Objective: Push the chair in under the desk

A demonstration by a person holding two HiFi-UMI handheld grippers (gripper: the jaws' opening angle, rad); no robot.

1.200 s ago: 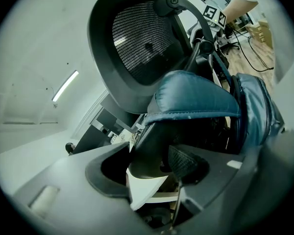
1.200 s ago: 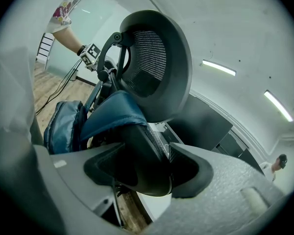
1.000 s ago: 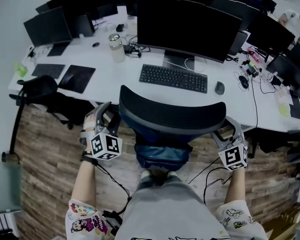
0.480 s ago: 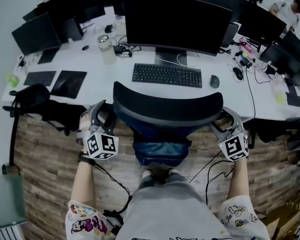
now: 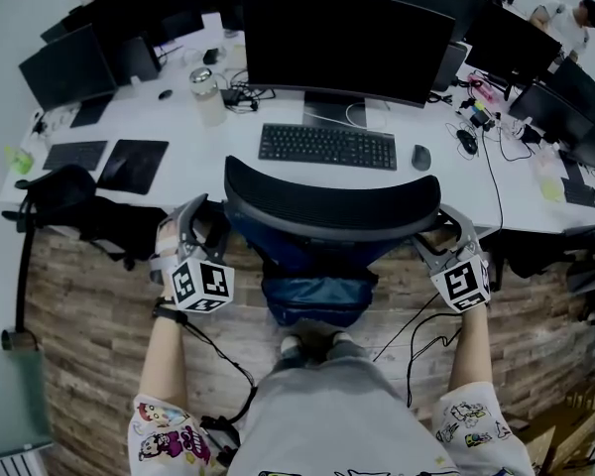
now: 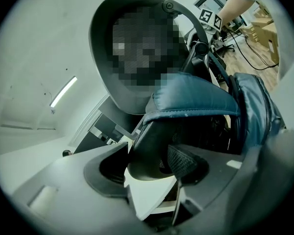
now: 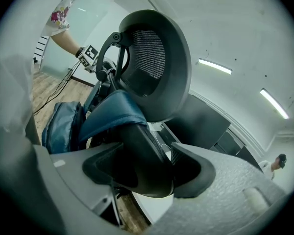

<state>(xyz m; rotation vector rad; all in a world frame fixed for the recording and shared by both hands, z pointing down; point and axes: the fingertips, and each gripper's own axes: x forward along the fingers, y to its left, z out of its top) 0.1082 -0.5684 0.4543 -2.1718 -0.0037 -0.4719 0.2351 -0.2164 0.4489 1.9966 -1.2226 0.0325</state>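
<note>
Black mesh office chair (image 5: 332, 206) stands, backrest at edge of white desk (image 5: 233, 162); probably rolls lightly, frame rigid; hold backrest edges; left gripper (image 5: 210, 228) clamps one; right gripper (image 5: 444, 234) jaws, having just been opening, straddle the other loosely.

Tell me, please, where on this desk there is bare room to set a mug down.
The desk is bare between the black pad and the keyboard, and in the strip between keyboard and chair. Crowded: cables beyond the mouse and beside the bottle.
</note>
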